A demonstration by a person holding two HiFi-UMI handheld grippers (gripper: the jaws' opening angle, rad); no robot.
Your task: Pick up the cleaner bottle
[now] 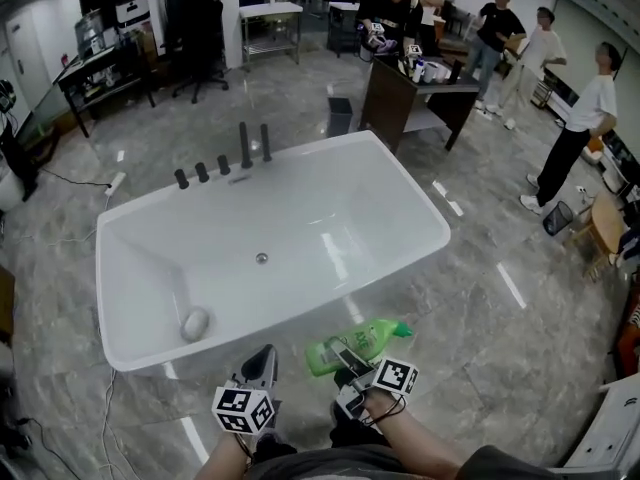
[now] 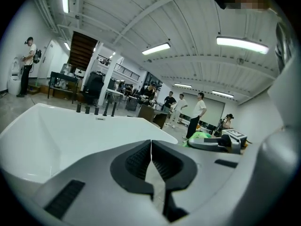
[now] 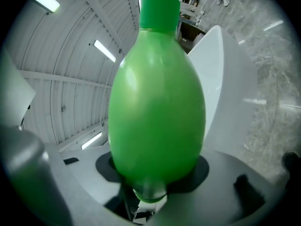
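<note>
The cleaner bottle (image 1: 352, 345) is bright green with a green cap and lies tilted in the air, cap toward the right, just off the near rim of the white bathtub (image 1: 130, 268). My right gripper (image 1: 345, 356) is shut on its lower body. In the right gripper view the bottle (image 3: 157, 102) fills the middle, its base wedged between the jaws. My left gripper (image 1: 263, 360) hovers beside it on the left, shut, with its pads (image 2: 162, 166) meeting and nothing between them. From the left gripper view the bottle (image 2: 200, 136) and the right gripper (image 2: 218, 143) show at the right.
Dark taps (image 1: 245, 148) stand on the tub's far rim, and a grey rounded object (image 1: 195, 323) lies inside at the near left. A dark table (image 1: 410, 98) and several people (image 1: 590, 118) stand beyond the tub on the marble floor.
</note>
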